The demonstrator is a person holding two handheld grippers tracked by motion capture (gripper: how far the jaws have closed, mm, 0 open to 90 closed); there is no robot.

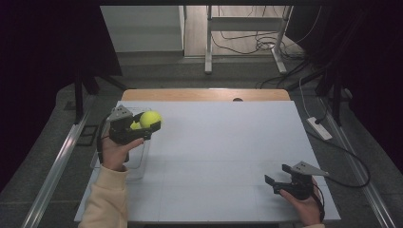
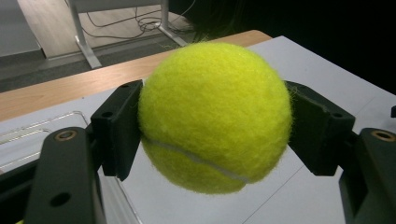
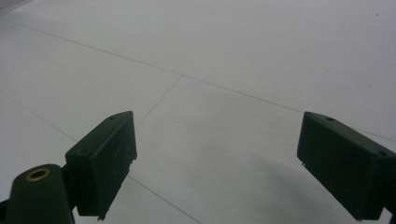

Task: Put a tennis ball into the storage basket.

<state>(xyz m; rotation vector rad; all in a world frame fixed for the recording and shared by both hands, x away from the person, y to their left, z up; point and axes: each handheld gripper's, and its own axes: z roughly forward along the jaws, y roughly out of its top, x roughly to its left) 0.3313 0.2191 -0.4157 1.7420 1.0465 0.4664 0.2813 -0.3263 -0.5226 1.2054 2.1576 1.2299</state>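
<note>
A yellow tennis ball (image 1: 152,116) (image 2: 215,112) is held off the table at the left side, with my left gripper (image 1: 150,121) (image 2: 215,123) shut on it, both black pads pressing its sides. A second bit of yellow (image 1: 135,126) shows just behind the ball, beside the gripper body; I cannot tell what it is. My right gripper (image 1: 278,175) (image 3: 215,140) stands open low over the white table top near the front right, with nothing between its fingers.
A clear plastic container (image 1: 139,161) (image 2: 37,128) sits at the table's left edge beneath the left hand. The white sheet (image 1: 218,142) covers the table, with a wooden strip (image 1: 204,94) at the far edge. Cables and a power strip (image 1: 319,127) lie on the floor at the right.
</note>
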